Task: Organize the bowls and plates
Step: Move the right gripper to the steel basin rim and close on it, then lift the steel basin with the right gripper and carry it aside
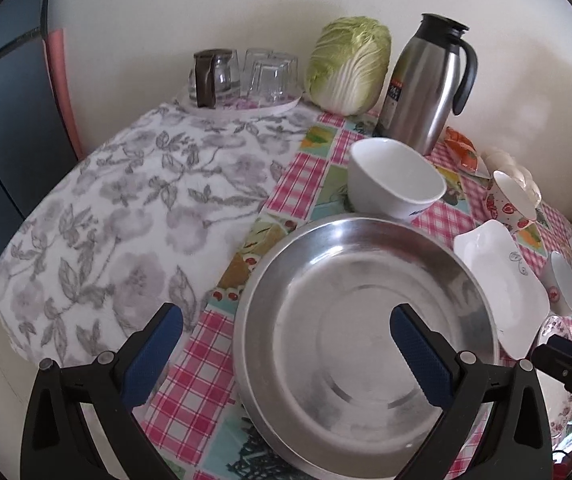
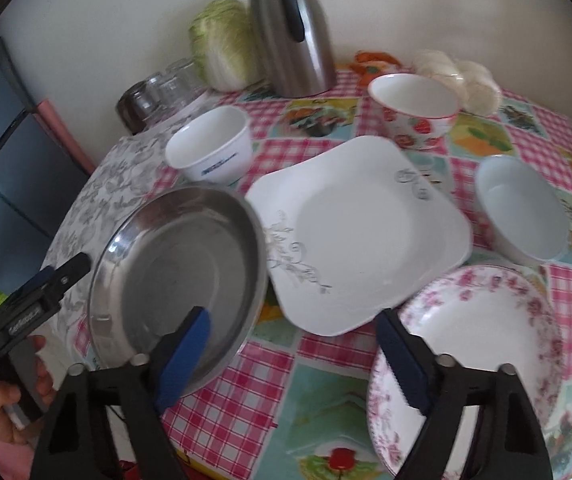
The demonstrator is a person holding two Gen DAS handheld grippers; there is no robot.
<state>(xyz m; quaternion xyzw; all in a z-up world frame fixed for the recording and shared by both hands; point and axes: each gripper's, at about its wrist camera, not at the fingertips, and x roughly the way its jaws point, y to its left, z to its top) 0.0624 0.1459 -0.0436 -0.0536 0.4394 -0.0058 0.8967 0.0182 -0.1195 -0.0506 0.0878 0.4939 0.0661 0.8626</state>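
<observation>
Left wrist: shiny round steel plate

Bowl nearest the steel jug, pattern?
White bowl with red strawberries and a red rim; clearest in the right wrist view.

My table wears a pink checked cloth with fruit pictures; a grey floral cloth covers its left part. A plain cream wall rises at the far side. A dark blue panel stands far left, in soft daylight.
</observation>
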